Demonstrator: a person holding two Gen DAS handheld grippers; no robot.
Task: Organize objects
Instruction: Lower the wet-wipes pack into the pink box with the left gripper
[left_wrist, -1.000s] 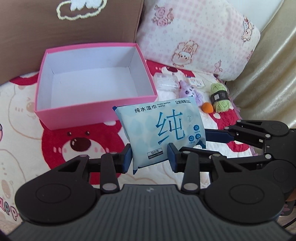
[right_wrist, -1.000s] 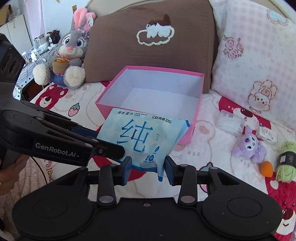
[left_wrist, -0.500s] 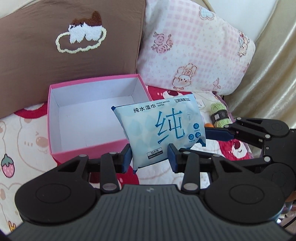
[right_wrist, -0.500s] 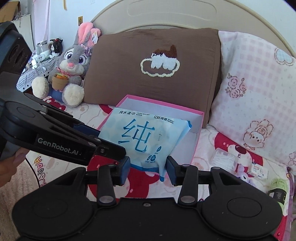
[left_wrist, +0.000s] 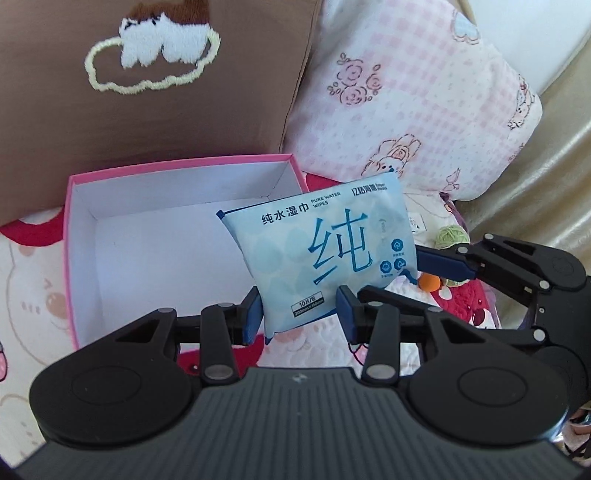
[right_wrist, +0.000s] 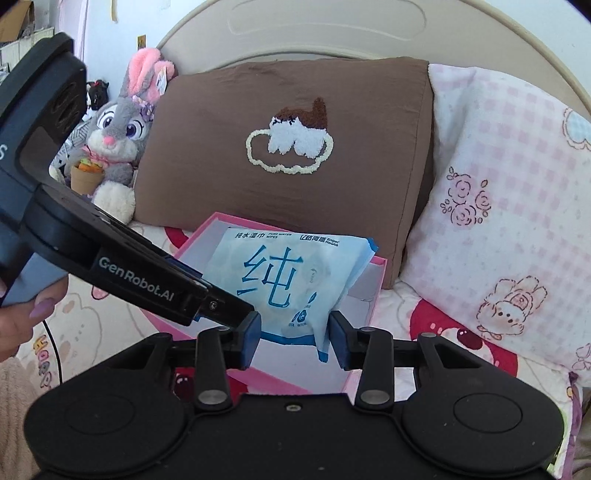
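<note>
Left wrist view alone shows one green yarn ball (left_wrist: 451, 235) and one orange ball (left_wrist: 430, 283); only the right view shows one plush rabbit (right_wrist: 117, 133). Both the left gripper (left_wrist: 300, 311) and right gripper (right_wrist: 294, 335) pinch one wipes pack (left_wrist: 325, 251) over one pink box (left_wrist: 70, 258), by two pillows.

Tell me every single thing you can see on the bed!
wipes pack: one, light blue, held up over the box
box: one, pink, white inside, on the bedspread
brown pillow: one, behind the box
pink pillow: one, beside the brown one
bunny plush: one, grey, far left
yarn: one, green, right
orange ball: one, beside the yarn
left gripper: black, shut on the pack
right gripper: black, shut on the pack
hand: one, left edge
</note>
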